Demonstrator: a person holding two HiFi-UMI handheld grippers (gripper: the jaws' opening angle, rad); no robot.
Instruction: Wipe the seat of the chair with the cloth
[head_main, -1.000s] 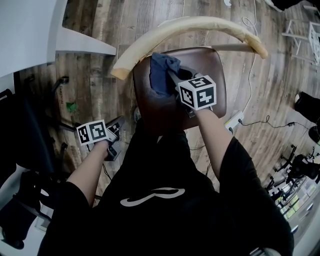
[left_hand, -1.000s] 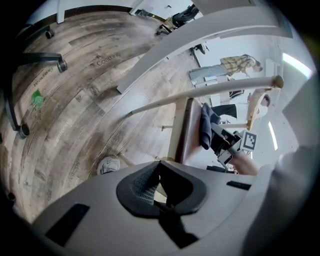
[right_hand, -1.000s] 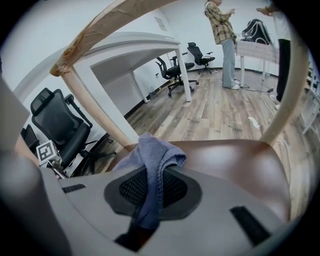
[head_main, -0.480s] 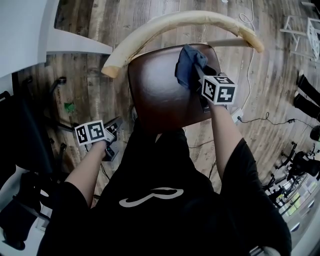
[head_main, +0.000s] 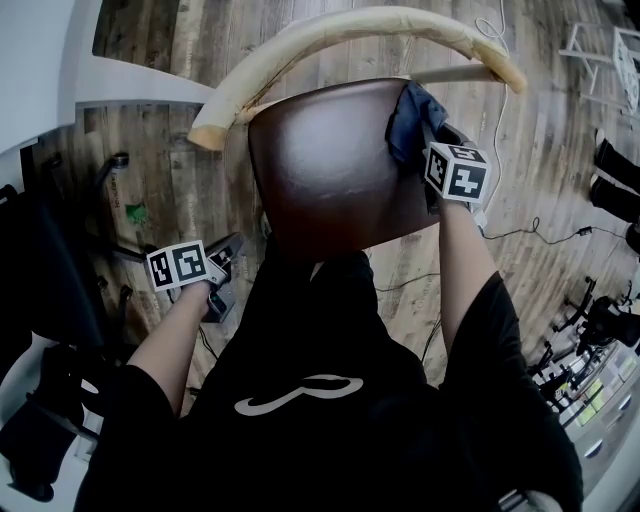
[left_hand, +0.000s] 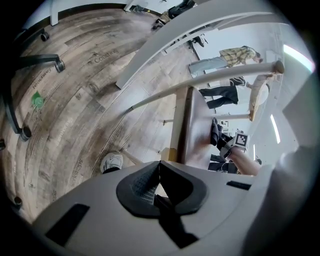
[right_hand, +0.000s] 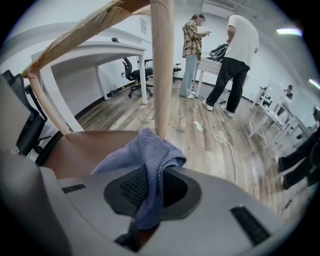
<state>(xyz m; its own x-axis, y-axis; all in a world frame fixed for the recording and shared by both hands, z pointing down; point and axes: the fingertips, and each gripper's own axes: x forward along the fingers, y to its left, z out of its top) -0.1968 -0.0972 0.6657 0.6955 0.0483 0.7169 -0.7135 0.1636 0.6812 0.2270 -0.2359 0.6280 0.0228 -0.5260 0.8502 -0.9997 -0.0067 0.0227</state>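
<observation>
The cloth (head_main: 405, 122), blue and bunched, lies at the far right corner of the brown chair seat (head_main: 325, 170) in the head view, held there by the right gripper (head_main: 430, 140). The left gripper (head_main: 232, 250) hangs off to the seat's left, over the floor (head_main: 170, 180).

In the left gripper view, its fingers (left_hand: 142, 189) are pressed together with nothing between them.

In the right gripper view, its fingers (right_hand: 127, 189) clamp the cloth, which drapes forward onto the seat beside a pale backrest post (right_hand: 162, 70).
</observation>
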